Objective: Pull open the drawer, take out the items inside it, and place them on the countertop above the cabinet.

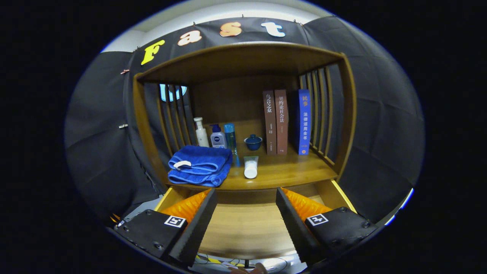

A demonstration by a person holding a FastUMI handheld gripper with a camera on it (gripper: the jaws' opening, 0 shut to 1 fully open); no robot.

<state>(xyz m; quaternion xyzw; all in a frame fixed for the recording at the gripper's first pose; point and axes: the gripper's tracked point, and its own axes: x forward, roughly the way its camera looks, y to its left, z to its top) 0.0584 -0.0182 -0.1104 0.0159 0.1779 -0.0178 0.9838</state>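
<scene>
The claw (245, 224) hangs wide open and holds nothing, its fingers (198, 224) spread above the pulled-out drawer (247, 228), whose visible wooden bottom looks bare between them. Just beyond the drawer, on the table (289, 171) over the cabinet, lies a white tube (250, 166), its long axis running front to back, cap end toward the drawer; a folded blue towel (201, 165) lies left of the drawer's far edge. The risk, as I judge it: the tube sits near the table's front lip, so a careless lift past it could roll it back into the drawer.
</scene>
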